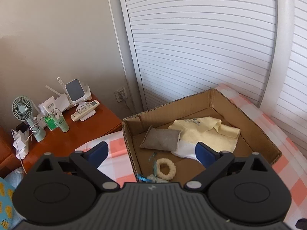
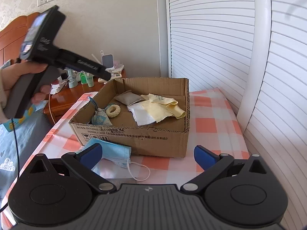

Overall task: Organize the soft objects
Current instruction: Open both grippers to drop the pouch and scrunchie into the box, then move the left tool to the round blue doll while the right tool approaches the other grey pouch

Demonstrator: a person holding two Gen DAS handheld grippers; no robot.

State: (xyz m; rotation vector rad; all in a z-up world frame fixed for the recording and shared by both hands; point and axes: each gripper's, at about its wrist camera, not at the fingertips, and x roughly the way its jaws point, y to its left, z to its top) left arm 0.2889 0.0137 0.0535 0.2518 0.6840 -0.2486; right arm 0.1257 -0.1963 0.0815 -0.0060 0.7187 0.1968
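Left wrist view: high above the cardboard box (image 1: 191, 115), close, looking down past the left gripper (image 1: 153, 151) into it. Right wrist view: lower, farther back, facing the box's (image 2: 134, 140) printed side past the right gripper (image 2: 147, 155). Shared by both: the box, the nightstand (image 1: 80, 130), the slatted doors (image 2: 211, 38).

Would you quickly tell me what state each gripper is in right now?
Left gripper: open, holding nothing, above the brown cardboard box.
Right gripper: open, holding nothing, above the light blue face mask.
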